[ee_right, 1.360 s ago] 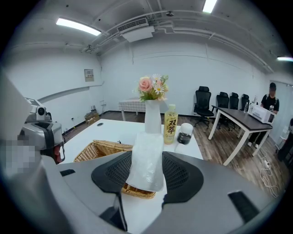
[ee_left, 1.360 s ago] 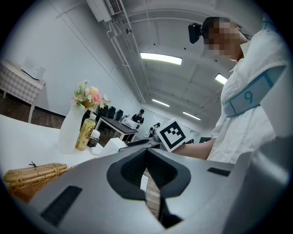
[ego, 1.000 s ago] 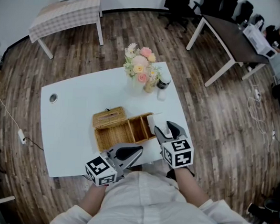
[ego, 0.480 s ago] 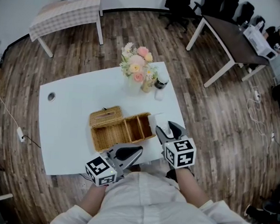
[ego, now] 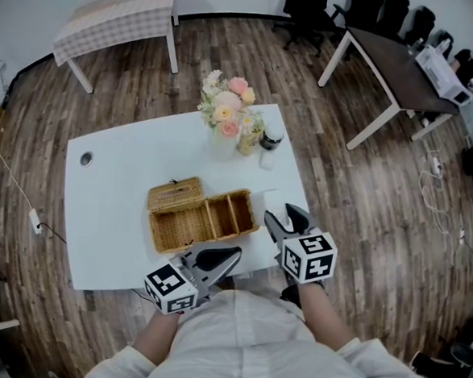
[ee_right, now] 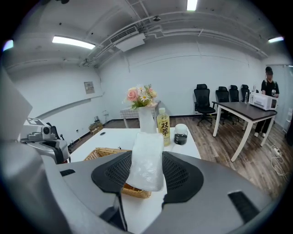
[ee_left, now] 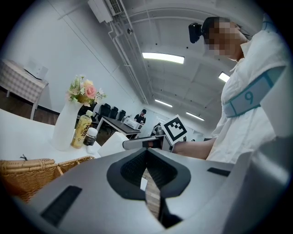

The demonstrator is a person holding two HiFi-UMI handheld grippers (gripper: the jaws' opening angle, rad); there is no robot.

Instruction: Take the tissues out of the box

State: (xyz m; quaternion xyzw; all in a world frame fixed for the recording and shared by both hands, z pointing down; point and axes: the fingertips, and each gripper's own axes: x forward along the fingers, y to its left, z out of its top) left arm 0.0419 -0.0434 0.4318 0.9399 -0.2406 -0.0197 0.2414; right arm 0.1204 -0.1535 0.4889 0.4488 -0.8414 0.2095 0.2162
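A wicker box (ego: 194, 221) with its lid (ego: 175, 194) swung open lies on the white table (ego: 115, 192). My right gripper (ego: 283, 217) hovers just right of the box, near the table's front edge. In the right gripper view, that gripper (ee_right: 146, 171) is shut on a white plastic tissue pack (ee_right: 147, 148), which stands upright between the pads above the box (ee_right: 98, 153). My left gripper (ego: 228, 256) stays low at the front edge, close to my body. Its jaws (ee_left: 146, 153) meet with nothing in them, and the box (ee_left: 27, 176) is to their left.
A vase of flowers (ego: 225, 115), a yellow drink bottle (ego: 248, 140) and a dark-lidded jar (ego: 270, 140) stand at the table's far edge. A cable hole (ego: 86, 159) is at the left. Other tables, office chairs and a seated person are across the wooden floor.
The view has shifted, so the table and box sit slightly further left. The right gripper with the pack is now a bit further right of the box. The left gripper has stayed put.
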